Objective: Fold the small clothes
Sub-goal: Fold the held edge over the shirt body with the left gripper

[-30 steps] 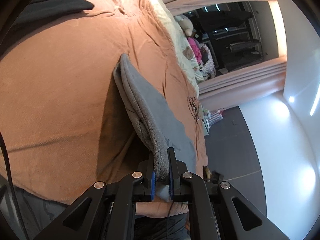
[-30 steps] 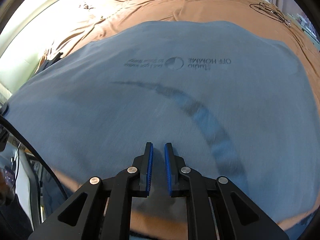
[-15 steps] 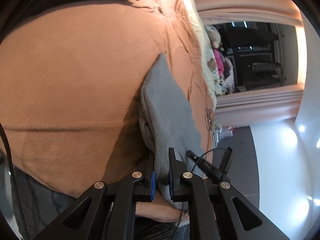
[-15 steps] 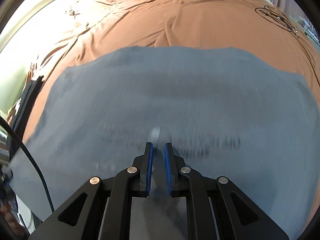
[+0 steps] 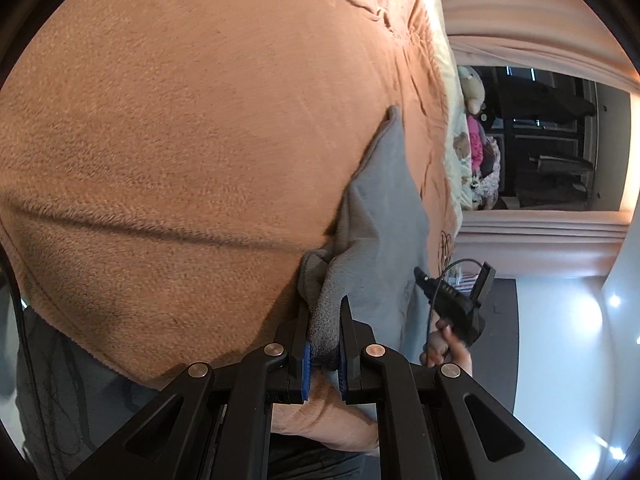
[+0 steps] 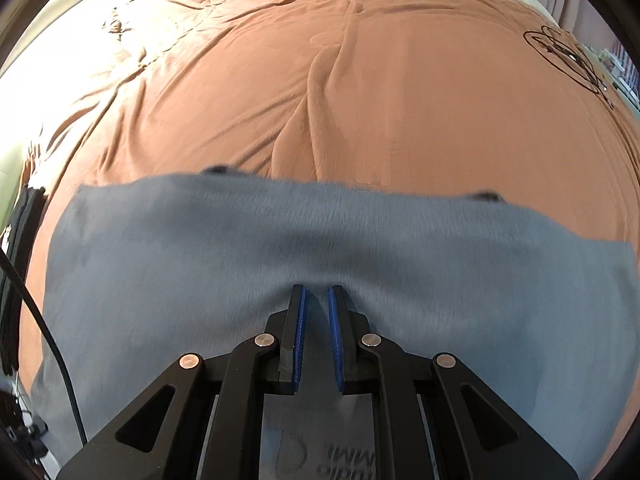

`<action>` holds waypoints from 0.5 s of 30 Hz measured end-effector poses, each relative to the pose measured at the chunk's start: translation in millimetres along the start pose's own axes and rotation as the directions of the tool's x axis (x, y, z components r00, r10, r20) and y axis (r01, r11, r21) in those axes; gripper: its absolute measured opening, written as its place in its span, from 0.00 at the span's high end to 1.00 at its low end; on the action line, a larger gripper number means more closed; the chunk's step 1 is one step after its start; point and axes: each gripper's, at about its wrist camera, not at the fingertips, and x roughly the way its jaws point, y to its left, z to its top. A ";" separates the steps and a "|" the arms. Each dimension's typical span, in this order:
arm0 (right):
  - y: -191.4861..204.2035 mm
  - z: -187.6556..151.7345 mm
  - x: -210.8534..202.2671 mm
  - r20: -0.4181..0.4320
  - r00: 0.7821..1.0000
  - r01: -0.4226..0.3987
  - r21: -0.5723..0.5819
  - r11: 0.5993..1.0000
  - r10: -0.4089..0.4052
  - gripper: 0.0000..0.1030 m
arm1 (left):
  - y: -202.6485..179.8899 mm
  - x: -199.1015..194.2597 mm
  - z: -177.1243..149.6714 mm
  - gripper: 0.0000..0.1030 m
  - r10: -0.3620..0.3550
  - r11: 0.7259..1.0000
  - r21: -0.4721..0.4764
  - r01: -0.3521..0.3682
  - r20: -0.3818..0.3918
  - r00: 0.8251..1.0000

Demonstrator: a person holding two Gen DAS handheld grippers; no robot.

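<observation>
A grey T-shirt hangs stretched just above an orange-brown blanket on a bed. In the left wrist view the shirt runs edge-on away from me. My left gripper is shut on a bunched edge of the shirt. My right gripper is shut on the shirt's near edge, and the cloth spreads wide in front of it. The right gripper also shows in the left wrist view, held in a hand at the shirt's other side.
The blanket fills the left wrist view. A coiled black cable lies at the bed's far right. A black garment lies at the left edge. Stuffed toys and curtains stand beyond the bed.
The shirt has come down toward me in the right wrist view, baring more blanket; its printed text slid under the fingers. The left view swung closer to the blanket and the right gripper came into sight.
</observation>
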 end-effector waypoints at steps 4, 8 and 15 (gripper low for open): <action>-5.8 15.4 6.5 -0.004 1.000 0.009 0.032 0.999 -0.008 0.92 | -2.5 -0.2 0.6 0.90 0.006 1.000 0.007 -0.006 0.000 1.000; -3.0 26.0 12.4 -0.016 1.000 0.024 0.038 0.999 -0.024 0.92 | -4.2 -0.5 -1.4 0.90 0.006 1.000 0.024 -0.006 0.000 1.000; -2.9 11.2 -3.3 -0.087 0.996 -0.026 0.071 0.997 0.032 0.92 | -22.7 -0.6 0.2 0.90 0.013 0.998 0.066 -0.013 0.003 1.000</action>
